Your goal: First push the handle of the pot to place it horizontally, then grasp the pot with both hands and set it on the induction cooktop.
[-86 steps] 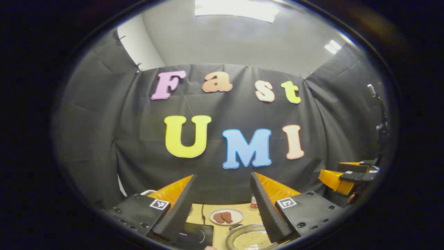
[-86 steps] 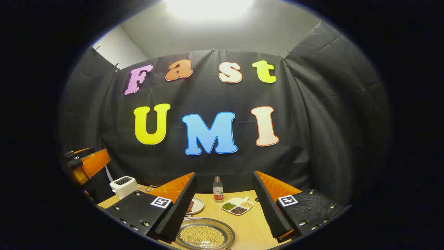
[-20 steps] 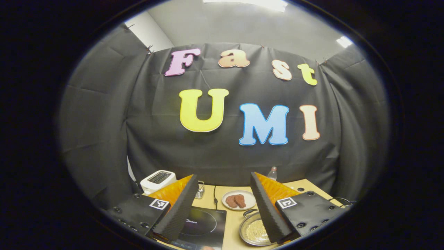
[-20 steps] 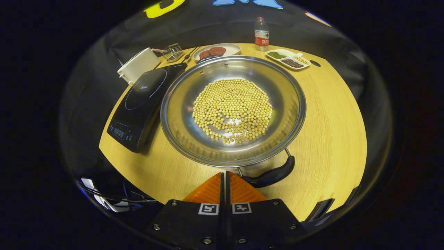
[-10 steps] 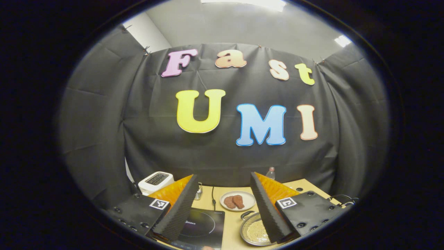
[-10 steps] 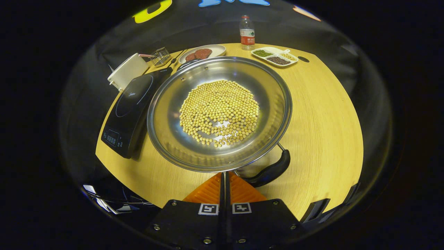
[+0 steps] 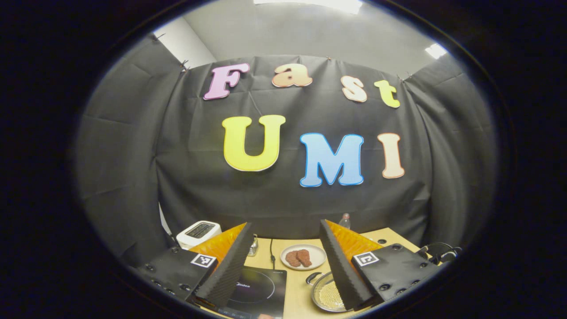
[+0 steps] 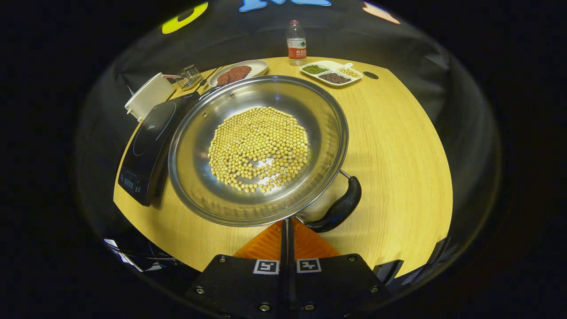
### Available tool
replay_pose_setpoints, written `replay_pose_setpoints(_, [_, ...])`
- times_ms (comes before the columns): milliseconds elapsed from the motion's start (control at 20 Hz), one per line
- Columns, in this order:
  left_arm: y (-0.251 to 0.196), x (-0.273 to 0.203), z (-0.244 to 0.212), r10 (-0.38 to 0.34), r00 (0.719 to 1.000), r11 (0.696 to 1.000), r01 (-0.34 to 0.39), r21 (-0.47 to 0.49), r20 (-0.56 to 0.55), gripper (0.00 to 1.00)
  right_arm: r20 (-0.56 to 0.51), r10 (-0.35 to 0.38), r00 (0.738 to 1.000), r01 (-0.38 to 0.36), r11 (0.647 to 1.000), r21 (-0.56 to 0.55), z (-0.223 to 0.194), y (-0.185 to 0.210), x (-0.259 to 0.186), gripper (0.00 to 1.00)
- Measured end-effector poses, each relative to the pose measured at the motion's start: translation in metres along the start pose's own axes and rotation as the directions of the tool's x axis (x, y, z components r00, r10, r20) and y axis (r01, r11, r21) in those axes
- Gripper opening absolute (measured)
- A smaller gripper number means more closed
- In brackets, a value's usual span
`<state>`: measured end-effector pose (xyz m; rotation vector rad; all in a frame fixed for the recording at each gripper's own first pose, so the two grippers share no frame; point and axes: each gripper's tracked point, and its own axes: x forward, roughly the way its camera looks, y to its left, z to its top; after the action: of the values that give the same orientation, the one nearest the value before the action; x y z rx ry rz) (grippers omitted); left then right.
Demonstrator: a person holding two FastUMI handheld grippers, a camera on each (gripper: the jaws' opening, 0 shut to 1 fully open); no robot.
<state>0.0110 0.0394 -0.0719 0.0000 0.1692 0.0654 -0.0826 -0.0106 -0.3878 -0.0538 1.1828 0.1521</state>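
In the right gripper view, the right gripper (image 8: pixel 287 230) has its fingers pressed together with nothing between them, and its tip sits at the near rim of the pot (image 8: pixel 257 148), just left of the near handle (image 8: pixel 336 207). Whether the tip touches the handle's root I cannot tell. That handle is the point the move turns on: it lies just ahead and to the right of the tip, its long axis slanting up and to the right, so the pot's handle line reads as diagonal, not yet across. My judgement is that the pushing step is in hand and needs a further sideways shove on the handle.

The pot, a wide steel pan holding beans (image 8: pixel 259 148), stands on the table (image 8: pixel 398 146). To the right the tabletop is bare, so the handle has room to swing there. On the left the pot's rim stands just beside the cooktop (image 8: pixel 148 146), perhaps overlapping its edge, so there is little slack on that side. Past the pot lie a plate (image 8: pixel 239 71), a toaster (image 8: pixel 148 95), a divided dish (image 8: pixel 331 73) and a bottle (image 8: pixel 296 43).

In the left gripper view, the left gripper (image 7: pixel 283 259) is spread wide and holds nothing, hanging above the table and aimed at the wall. Below it lie the cooktop (image 7: pixel 261 290), the pot (image 7: pixel 325 294) with its far handle (image 7: pixel 312 278), and the plate (image 7: pixel 303 257). The right gripper is the nearer to the pot.
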Motion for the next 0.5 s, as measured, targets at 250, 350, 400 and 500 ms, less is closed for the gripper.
replay_pose_setpoints(250, [-0.005,-0.001,0.003,-0.010,1.000,1.000,0.010,0.017,0.000,0.97,0.008,-0.026,1.000,0.026,0.999,0.022,0.008,-0.021,0.002,0.00])
replay_pose_setpoints(350, [-0.008,-0.001,0.002,-0.010,1.000,1.000,0.010,0.013,-0.004,0.95,0.016,-0.026,1.000,0.025,0.999,0.030,0.011,-0.026,0.003,0.00])
replay_pose_setpoints(400, [-0.009,0.000,0.003,-0.011,1.000,1.000,0.011,0.013,-0.003,0.95,0.022,-0.030,0.999,0.030,0.999,0.032,0.013,-0.030,0.002,0.00])
replay_pose_setpoints(500, [-0.011,-0.002,0.003,-0.012,1.000,1.000,0.012,0.019,0.000,0.95,0.031,-0.045,0.999,0.043,0.998,0.039,0.018,-0.039,0.002,0.00])
